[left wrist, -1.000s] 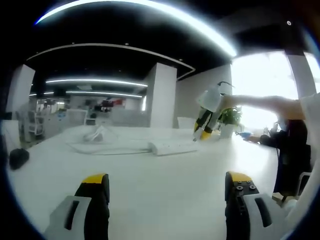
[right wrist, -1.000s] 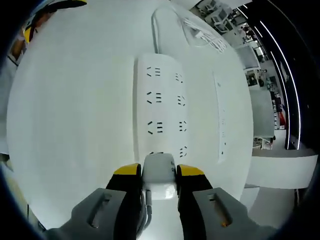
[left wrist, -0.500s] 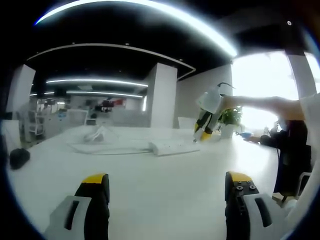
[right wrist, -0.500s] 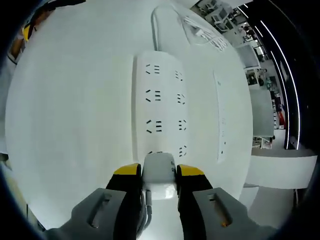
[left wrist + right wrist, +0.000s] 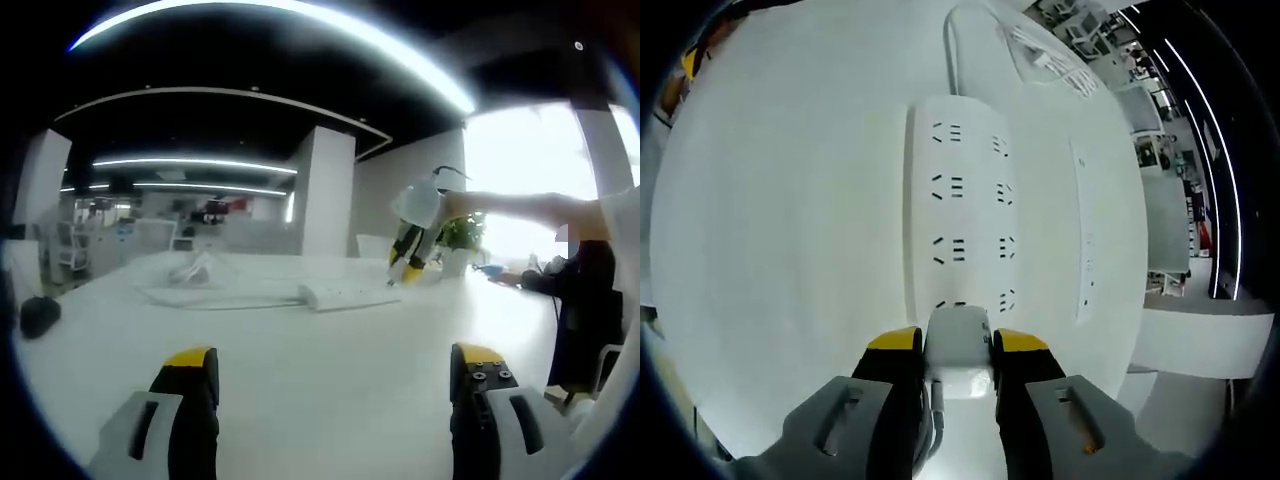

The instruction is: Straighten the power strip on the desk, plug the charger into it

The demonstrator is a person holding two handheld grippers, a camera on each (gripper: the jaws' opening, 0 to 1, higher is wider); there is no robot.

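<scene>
A white power strip (image 5: 962,200) lies on the white desk (image 5: 780,220), its cord (image 5: 952,48) running away at the far end. My right gripper (image 5: 958,345) is shut on a white charger (image 5: 959,350), held just above the strip's near end. In the left gripper view the strip (image 5: 340,293) lies far off on the desk, with the right gripper (image 5: 405,262) and charger standing over its right end. My left gripper (image 5: 330,372) hangs open low over the desk, nothing between its jaws.
A coil of white cable (image 5: 1045,62) lies beyond the strip. A dark object (image 5: 38,316) sits at the desk's left edge. A person's sleeve (image 5: 530,210) reaches in from the right; a plant (image 5: 462,235) stands behind. A flat white panel (image 5: 1084,235) lies right of the strip.
The right gripper view has shifted very slightly over the strip; the charger stays clamped. The left gripper has not moved.
</scene>
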